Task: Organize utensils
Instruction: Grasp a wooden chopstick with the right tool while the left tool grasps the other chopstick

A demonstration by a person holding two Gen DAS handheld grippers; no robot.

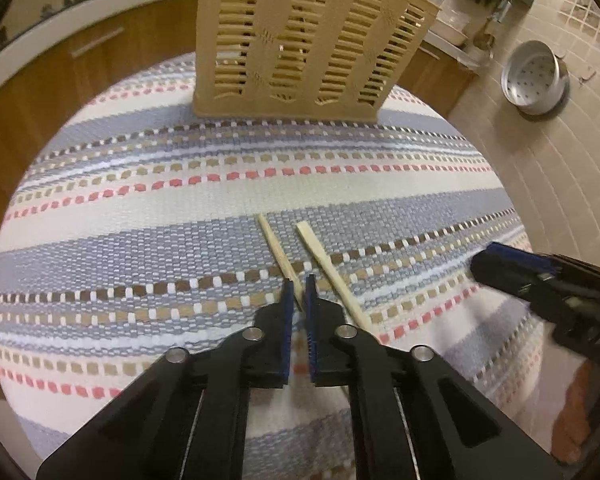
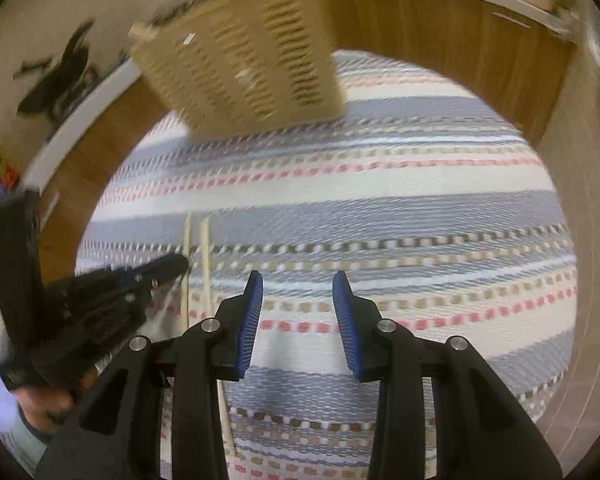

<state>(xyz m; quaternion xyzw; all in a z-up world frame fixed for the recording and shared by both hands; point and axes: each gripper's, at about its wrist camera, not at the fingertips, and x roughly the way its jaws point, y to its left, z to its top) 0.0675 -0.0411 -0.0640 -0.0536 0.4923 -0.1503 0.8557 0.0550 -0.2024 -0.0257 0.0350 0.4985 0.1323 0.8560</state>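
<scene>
Two pale wooden chopsticks lie on a round table with a striped woven cloth (image 1: 180, 208). My left gripper (image 1: 299, 294) is shut on the left chopstick (image 1: 275, 250) near its lower part. The second chopstick (image 1: 324, 264) lies just right of it, partly under the right finger. A beige slatted utensil basket (image 1: 300, 40) stands at the far side of the table. My right gripper (image 2: 298, 292) is open and empty above the cloth, right of both chopsticks (image 2: 206, 256). The left gripper (image 2: 168, 268) shows at the left of the right wrist view, the basket (image 2: 244, 68) at the top.
Wooden cabinets (image 1: 80, 64) with a white counter curve behind the table. A metal steamer pot (image 1: 536, 80) sits on the tiled floor to the right. The right gripper (image 1: 500, 264) shows at the right edge of the left wrist view.
</scene>
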